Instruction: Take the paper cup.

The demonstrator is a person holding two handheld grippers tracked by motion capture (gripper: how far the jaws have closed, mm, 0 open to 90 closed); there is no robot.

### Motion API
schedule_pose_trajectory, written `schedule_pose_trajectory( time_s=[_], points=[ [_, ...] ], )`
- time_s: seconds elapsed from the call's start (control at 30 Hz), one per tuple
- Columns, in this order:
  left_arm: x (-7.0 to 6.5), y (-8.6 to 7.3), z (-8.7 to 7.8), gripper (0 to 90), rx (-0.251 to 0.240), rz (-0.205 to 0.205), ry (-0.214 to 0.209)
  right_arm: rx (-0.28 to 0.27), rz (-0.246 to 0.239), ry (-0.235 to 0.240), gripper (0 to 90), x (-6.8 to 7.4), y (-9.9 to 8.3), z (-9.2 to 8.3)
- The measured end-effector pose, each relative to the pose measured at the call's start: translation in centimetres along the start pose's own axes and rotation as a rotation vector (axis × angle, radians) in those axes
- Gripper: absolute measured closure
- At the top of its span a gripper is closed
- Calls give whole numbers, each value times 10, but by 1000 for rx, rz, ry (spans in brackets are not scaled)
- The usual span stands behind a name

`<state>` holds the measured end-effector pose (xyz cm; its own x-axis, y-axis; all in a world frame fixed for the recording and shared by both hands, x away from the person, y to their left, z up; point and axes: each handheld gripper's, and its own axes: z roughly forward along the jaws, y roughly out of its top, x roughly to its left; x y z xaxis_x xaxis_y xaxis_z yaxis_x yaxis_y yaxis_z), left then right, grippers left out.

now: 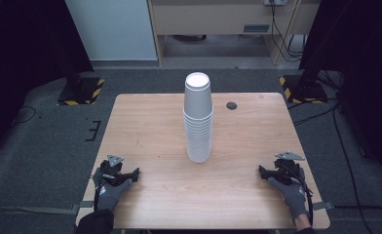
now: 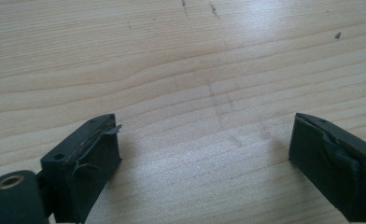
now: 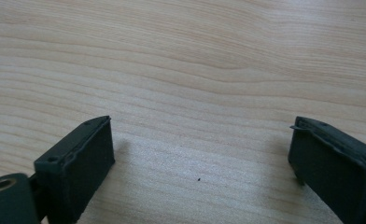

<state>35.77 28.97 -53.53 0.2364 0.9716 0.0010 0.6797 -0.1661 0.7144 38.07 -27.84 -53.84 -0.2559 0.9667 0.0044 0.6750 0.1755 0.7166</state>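
High view: light, crushable cup stack [image 1: 199, 122] at tabletop [image 1: 145, 126] centre; grip top cup gently; left hand-held gripper [image 1: 130, 174] at 7 o'clock and right hand-held gripper [image 1: 263, 171] at 5 o'clock, both wide, empty.

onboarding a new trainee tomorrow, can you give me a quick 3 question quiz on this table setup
1. True or false: the stack of paper cups stands upright near the middle of the table.
2. Multiple choice: how are the left gripper and right gripper set? A) both open, holding nothing B) both shut on a cup C) left open, right shut
3. Fill in: the small dark round spot on the table lies to the ____ of the cup stack in the high view.

Key: 1 true; 2 A; 3 right
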Motion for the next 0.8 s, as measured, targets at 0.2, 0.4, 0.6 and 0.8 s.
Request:
schedule_pose_trajectory(
  time_s=[0.2, 0.4, 0.6, 0.8],
  points=[
    [-2, -1, 0, 128, -7, 9, -8, -44, 7, 14, 114, 0, 2, -5],
    [-2, -1, 0, 109, -6, 15, -10, -93, 4, 30, 118, 4, 7, -17],
    [-3, -1, 0, 94, -4, 17, -13, -142, 2, 57, 116, 9, 14, -29],
    [-3, -1, 1, 82, -1, 20, -18, -174, -6, 88, 115, 17, 19, -37]
  ],
)
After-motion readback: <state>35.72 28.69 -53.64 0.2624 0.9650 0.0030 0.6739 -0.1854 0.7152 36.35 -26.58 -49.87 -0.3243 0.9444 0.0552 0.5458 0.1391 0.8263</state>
